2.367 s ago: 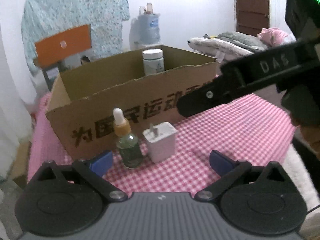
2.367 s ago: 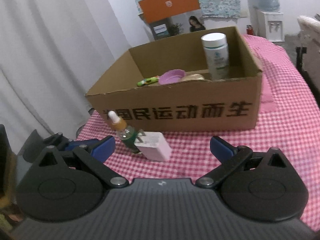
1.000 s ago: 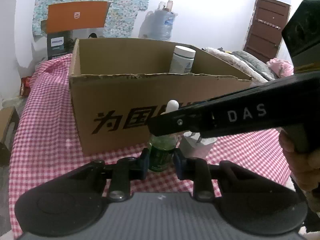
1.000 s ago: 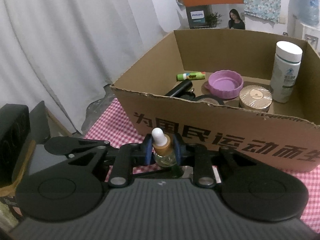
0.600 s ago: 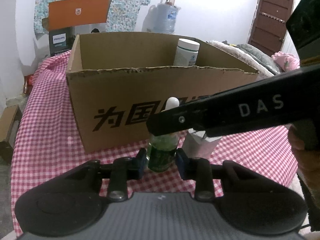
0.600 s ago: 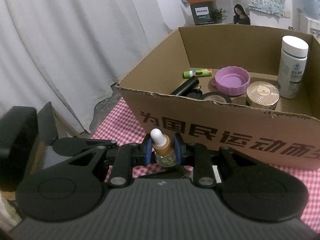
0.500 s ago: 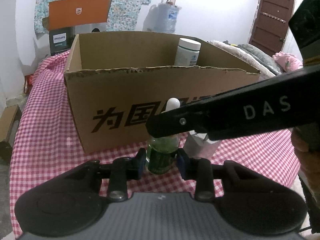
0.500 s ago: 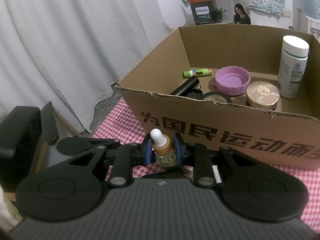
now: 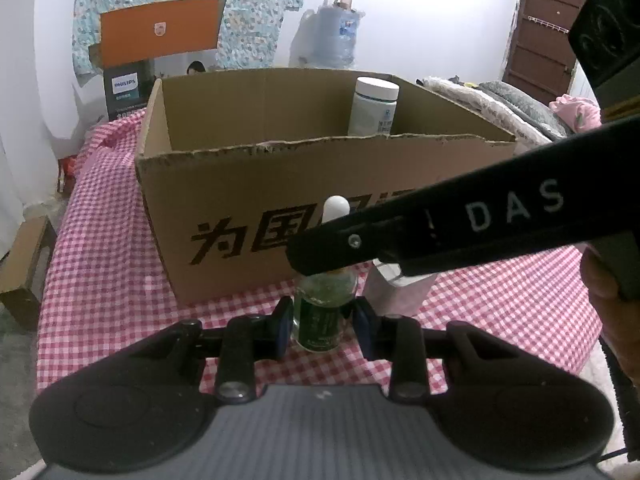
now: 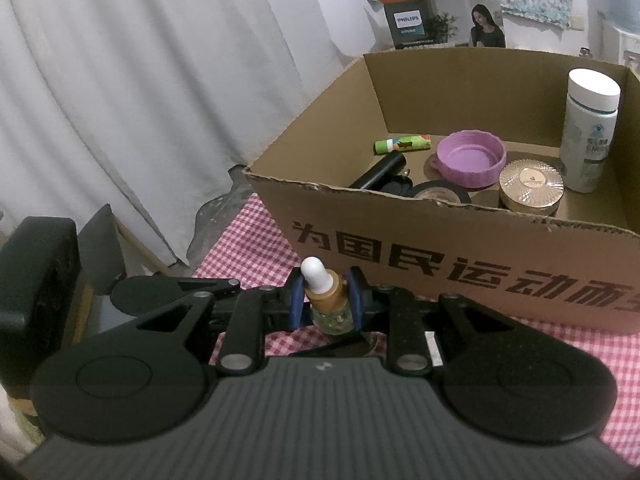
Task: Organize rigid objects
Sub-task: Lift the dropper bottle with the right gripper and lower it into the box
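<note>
A small green dropper bottle (image 9: 322, 316) with a gold collar and white bulb (image 10: 326, 294) stands on the pink checked cloth in front of the cardboard box (image 9: 248, 184). My left gripper (image 9: 323, 326) is closed around the bottle's lower body, though a thin gap shows beside each pad. My right gripper (image 10: 325, 300) is shut on the bottle's gold collar; its arm crosses the left wrist view above the bottle. A white charger plug (image 9: 394, 292) stands just right of the bottle, partly hidden by the right gripper.
The box (image 10: 460, 252) holds a tall white bottle (image 10: 588, 128), a purple lid (image 10: 472, 156), a gold round tin (image 10: 530, 182), a black tape roll, a black tube and a green stick. White curtains hang at the left. The table edge lies near left.
Both grippers went from open and apart to closed around the dropper bottle. In the last half second my left gripper's pads eased apart slightly; the bottle has stayed in place.
</note>
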